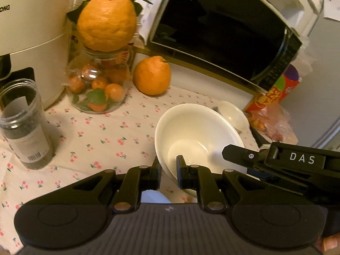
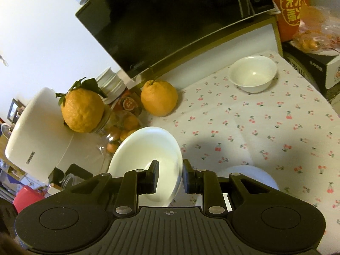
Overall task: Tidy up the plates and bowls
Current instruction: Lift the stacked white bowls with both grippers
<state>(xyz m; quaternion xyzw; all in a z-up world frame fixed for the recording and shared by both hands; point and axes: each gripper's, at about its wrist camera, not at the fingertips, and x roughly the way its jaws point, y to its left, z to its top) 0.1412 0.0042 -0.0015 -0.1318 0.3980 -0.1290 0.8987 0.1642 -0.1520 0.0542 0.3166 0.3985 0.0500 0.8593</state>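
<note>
In the left wrist view my left gripper (image 1: pixel 169 170) is shut on the near rim of a large white bowl (image 1: pixel 197 131), which looks stacked in a second white dish whose edge shows below it. My right gripper (image 1: pixel 235 150) reaches in from the right over the bowl's right rim. In the right wrist view my right gripper (image 2: pixel 170 174) is shut on the rim of the same tilted white bowl (image 2: pixel 146 150). A small white bowl (image 2: pixel 252 73) sits upright on the cherry-print cloth at the far right, also in the left wrist view (image 1: pixel 232 113). A white plate (image 2: pixel 250 175) lies partly hidden behind the right finger.
A microwave (image 1: pixel 223 34) stands at the back. A glass jar of mandarins (image 1: pixel 99 85) carries a big orange (image 1: pixel 106 19); another orange (image 1: pixel 152 75) lies beside it. A plastic jar (image 1: pixel 23 123), a white appliance (image 1: pixel 31 21), a red canister (image 1: pixel 274 91) and a bag of fruit (image 2: pixel 314 38) ring the cloth (image 2: pixel 265 127).
</note>
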